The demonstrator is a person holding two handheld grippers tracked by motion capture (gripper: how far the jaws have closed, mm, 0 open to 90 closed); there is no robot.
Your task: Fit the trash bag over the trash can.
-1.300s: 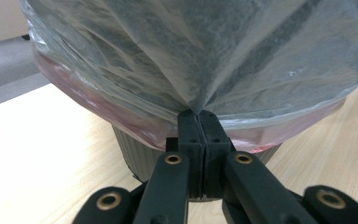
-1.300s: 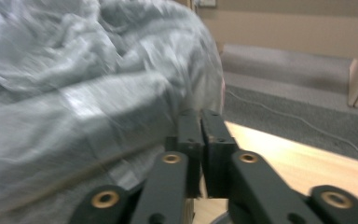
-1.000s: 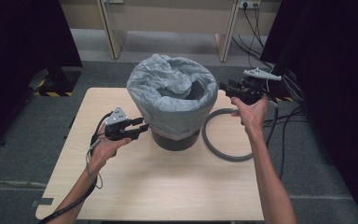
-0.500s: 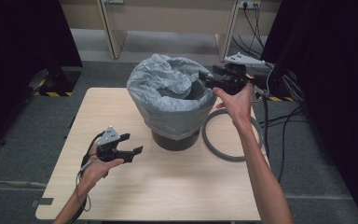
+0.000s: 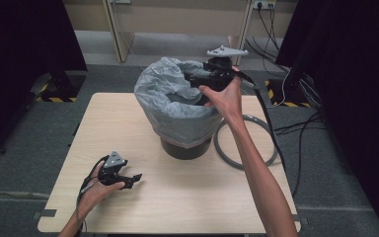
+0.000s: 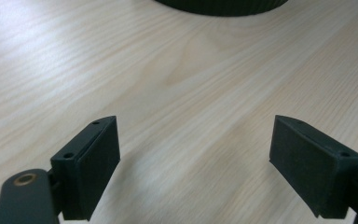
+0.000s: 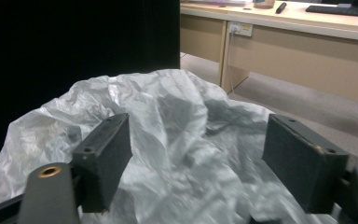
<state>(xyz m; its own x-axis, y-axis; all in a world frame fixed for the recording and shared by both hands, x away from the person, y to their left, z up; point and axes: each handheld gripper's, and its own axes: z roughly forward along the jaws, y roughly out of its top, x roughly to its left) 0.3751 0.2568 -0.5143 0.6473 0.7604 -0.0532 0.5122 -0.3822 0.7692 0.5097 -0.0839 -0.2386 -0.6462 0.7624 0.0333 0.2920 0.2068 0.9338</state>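
Over grey bag (image 5: pixel 175 101), right gripper (image 5: pixel 196 80) gapes; seemingly unlabelled.

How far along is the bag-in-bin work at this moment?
Done: the grey bag already drapes over the dark bin. In hand: the right gripper is open above the bunched plastic, gripping nothing. The left gripper is open above the table. Left, probably: the grey ring lies unused beside the bin.
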